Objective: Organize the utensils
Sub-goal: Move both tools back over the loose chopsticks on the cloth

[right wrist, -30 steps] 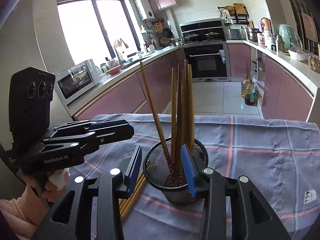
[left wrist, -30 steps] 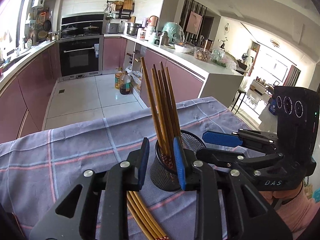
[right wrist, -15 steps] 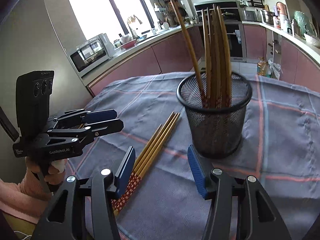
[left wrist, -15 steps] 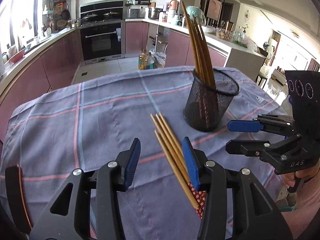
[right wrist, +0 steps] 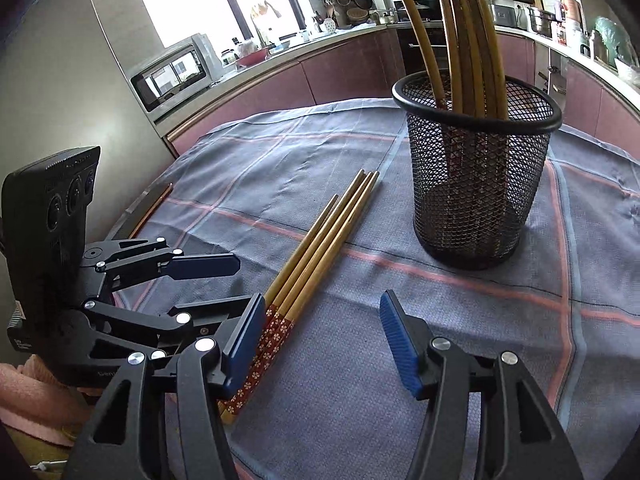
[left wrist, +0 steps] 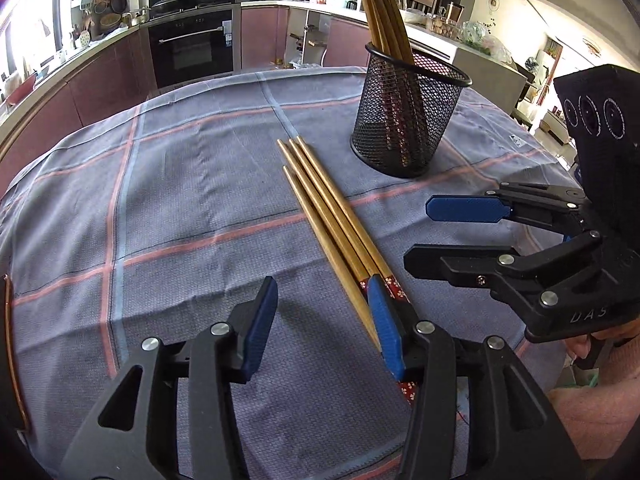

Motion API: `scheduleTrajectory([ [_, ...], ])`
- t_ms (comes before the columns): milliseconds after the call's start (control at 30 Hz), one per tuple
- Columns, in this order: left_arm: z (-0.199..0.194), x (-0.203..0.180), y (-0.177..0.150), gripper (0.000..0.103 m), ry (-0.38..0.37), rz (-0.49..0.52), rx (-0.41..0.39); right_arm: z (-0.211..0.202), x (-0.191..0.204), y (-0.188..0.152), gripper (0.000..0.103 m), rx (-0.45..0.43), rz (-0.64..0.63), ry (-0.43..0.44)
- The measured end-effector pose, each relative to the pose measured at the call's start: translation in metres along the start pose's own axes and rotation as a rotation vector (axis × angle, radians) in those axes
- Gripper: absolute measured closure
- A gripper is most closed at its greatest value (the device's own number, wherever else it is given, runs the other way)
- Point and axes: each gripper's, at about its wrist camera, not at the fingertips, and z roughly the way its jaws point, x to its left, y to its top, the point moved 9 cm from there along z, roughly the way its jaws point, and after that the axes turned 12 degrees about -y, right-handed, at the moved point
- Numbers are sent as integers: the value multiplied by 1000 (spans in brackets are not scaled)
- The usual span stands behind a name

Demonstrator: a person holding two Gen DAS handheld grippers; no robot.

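Four loose chopsticks [left wrist: 332, 220] lie side by side on the checked tablecloth [left wrist: 180, 184], near the middle of the table, tapered tips toward the far edge and red flower-patterned ends toward the near edge. Three are aligned; the fourth sits slightly back from the others. Just beyond their tips and to the right stands the black mesh holder [left wrist: 408, 112], upright, with five or six more chopsticks [right wrist: 468, 40] leaning inside it, patterned ends down. The holder and the loose bundle are near each other but not touching. The left gripper [left wrist: 324, 320] hovers over the near edge of the cloth, jaws spread wide and empty — its right finger [left wrist: 384, 328] sits over the patterned ends of the bundle; contact cannot be judged. The right gripper [right wrist: 320, 340] is likewise spread apart and holds nothing, its left finger [right wrist: 244, 340] just beside the same patterned ends. A kitchen counter [right wrist: 304, 52] with a microwave [right wrist: 172, 72] runs behind the table.
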Motion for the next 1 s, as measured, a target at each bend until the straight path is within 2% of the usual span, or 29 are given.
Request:
scheduleTrajectory([
  [333, 3, 4, 3, 58, 15, -9, 2, 1, -2, -3, 44, 4, -19, -24],
  [467, 3, 7, 3, 67, 54, -2, 6, 7, 6, -2, 44, 8, -49, -48],
  [533, 3, 9, 3, 68, 48, -9, 4, 9, 7, -2, 45, 11, -60, -57],
  [700, 1, 15, 5, 73, 23, -35, -5, 17, 11, -3, 56, 21, -96, -97],
  [867, 2, 16, 5, 74, 22, -37, -8, 17, 10, -3, 58, 25, -110, -119],
  [967, 2, 16, 6, 75, 20, -39, -8, 18, 7, -3, 64, 44, -121, -139],
  [1000, 2, 17, 6, 75, 18, -41, -8, 19, 5, -3, 69, 51, -123, -150],
])
